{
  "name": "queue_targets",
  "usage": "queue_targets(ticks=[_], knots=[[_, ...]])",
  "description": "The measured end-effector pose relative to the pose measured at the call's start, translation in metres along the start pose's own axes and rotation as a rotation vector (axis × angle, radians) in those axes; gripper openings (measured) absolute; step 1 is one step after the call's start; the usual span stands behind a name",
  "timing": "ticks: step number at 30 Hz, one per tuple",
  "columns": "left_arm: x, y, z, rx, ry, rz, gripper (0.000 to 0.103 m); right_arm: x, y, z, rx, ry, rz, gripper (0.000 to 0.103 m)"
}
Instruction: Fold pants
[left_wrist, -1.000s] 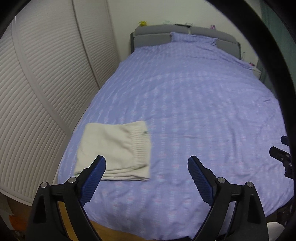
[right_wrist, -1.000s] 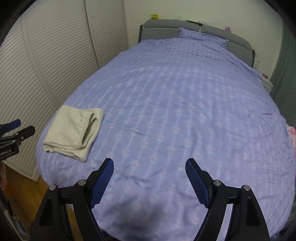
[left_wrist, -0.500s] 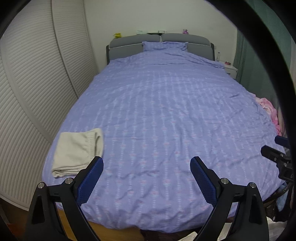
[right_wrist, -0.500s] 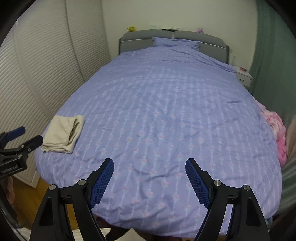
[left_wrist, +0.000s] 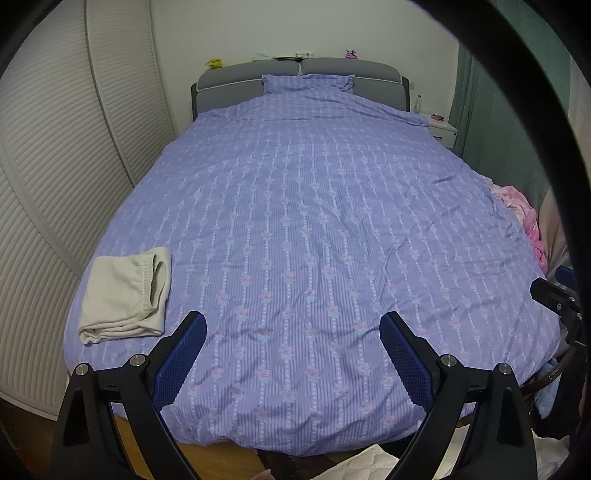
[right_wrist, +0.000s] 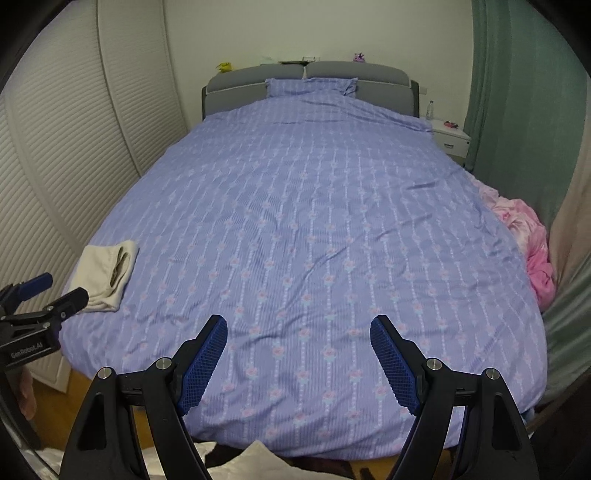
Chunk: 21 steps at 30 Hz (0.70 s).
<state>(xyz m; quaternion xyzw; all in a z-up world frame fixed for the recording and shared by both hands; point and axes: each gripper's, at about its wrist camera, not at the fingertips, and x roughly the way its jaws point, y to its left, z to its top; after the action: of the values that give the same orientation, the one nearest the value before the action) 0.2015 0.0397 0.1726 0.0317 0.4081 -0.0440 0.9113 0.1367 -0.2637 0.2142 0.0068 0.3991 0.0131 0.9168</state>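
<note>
Cream pants (left_wrist: 123, 295) lie folded into a small rectangle at the near left corner of the bed, waistband facing right; the right wrist view shows the pants (right_wrist: 105, 271) too. My left gripper (left_wrist: 291, 332) hangs open over the foot of the bed, to the right of the pants, with nothing between its blue pads. My right gripper (right_wrist: 298, 336) is open as well, empty, above the foot edge. The left gripper (right_wrist: 38, 291) appears at the left edge of the right wrist view, and the right gripper (left_wrist: 557, 291) at the right edge of the left wrist view.
A purple patterned duvet (left_wrist: 314, 221) covers the bed. White louvred wardrobe doors (left_wrist: 55, 166) run along the left. Pink clothing (right_wrist: 528, 236) is heaped at the bed's right edge beside a green curtain (right_wrist: 517, 92). A white nightstand (right_wrist: 450, 138) stands by the grey headboard (right_wrist: 306, 81).
Both grippers have pulled back from the bed and swung right, so the folded pants now sit farther left and smaller. Both stayed open.
</note>
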Motion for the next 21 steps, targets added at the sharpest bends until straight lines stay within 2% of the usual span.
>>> queue_targets(ticks=[21], knots=[[0.0002, -0.0005, -0.0002, 0.006, 0.021, 0.014, 0.098, -0.0023, 0.0054, -0.0004, 0.003, 0.004, -0.003, 0.08]])
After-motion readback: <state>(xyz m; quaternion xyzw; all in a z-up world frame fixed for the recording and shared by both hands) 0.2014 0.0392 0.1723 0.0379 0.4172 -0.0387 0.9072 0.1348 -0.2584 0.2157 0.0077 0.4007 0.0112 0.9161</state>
